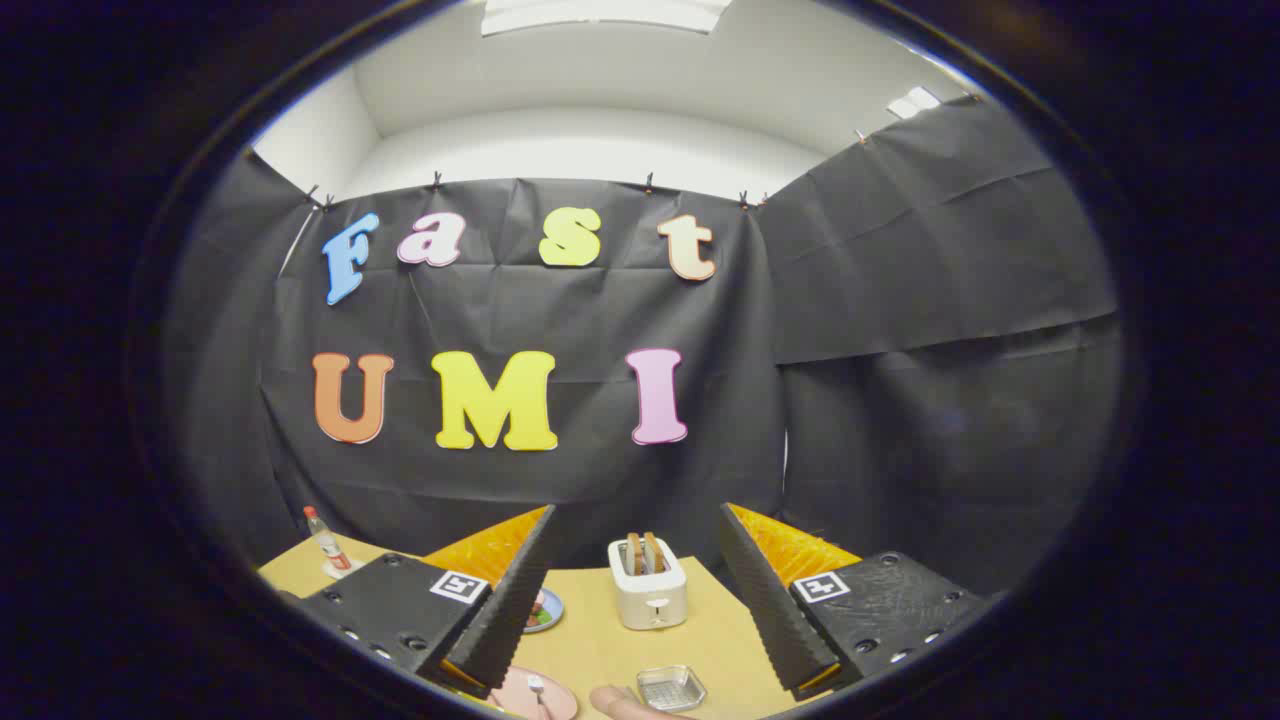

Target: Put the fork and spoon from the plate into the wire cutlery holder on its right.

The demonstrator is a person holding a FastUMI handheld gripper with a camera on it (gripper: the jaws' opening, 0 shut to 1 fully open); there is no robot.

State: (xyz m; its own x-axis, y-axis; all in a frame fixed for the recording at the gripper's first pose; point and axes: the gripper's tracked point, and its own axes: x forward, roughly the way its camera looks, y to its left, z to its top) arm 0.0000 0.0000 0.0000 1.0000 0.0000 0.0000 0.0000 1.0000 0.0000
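Item, my claw (635, 600): fingers spread wide, holding nothing, raised high over the surface (600, 640). Item, pink plate (545, 695) with fork (537, 688): near, between the fingers; wire cutlery holder (671, 687) just right (spoon not discernible). I should tip down, centre on the fork's handle, then pinch.
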